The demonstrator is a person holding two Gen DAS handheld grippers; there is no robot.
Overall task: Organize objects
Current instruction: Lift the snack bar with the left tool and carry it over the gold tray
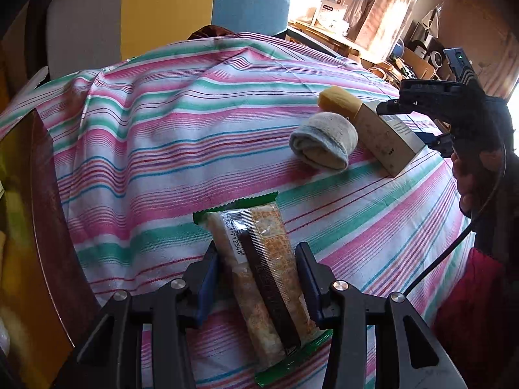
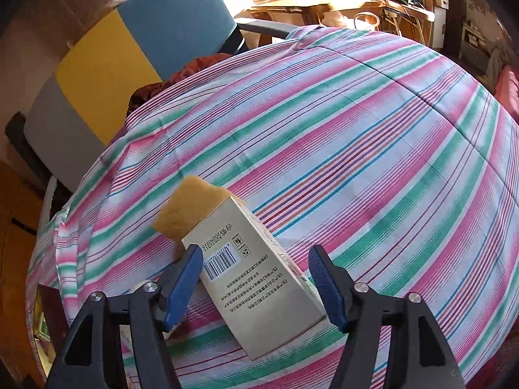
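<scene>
Striped pink, green and white cloth (image 1: 194, 136) covers the tabletop. On it, the left hand-held gripper (image 1: 258, 278) clenches a clear-wrapped snack bar (image 1: 259, 259) with green ends between its blue pads. The right hand-held gripper (image 2: 256, 278) straddles a beige carton (image 2: 259, 291), jaws spread with a gap on the right side. A yellow sponge (image 2: 191, 209) touches the carton's far end; a rolled grey sock (image 1: 324, 144) lies beside it.

Striped cloth (image 2: 373, 149) covering the table ahead of the fingers, yellow-and-blue chair (image 2: 136, 42) standing beyond its far edge, sunlight falling on a cluttered wooden desk (image 2: 324, 0), curtain (image 1: 386, 9) hanging behind.
</scene>
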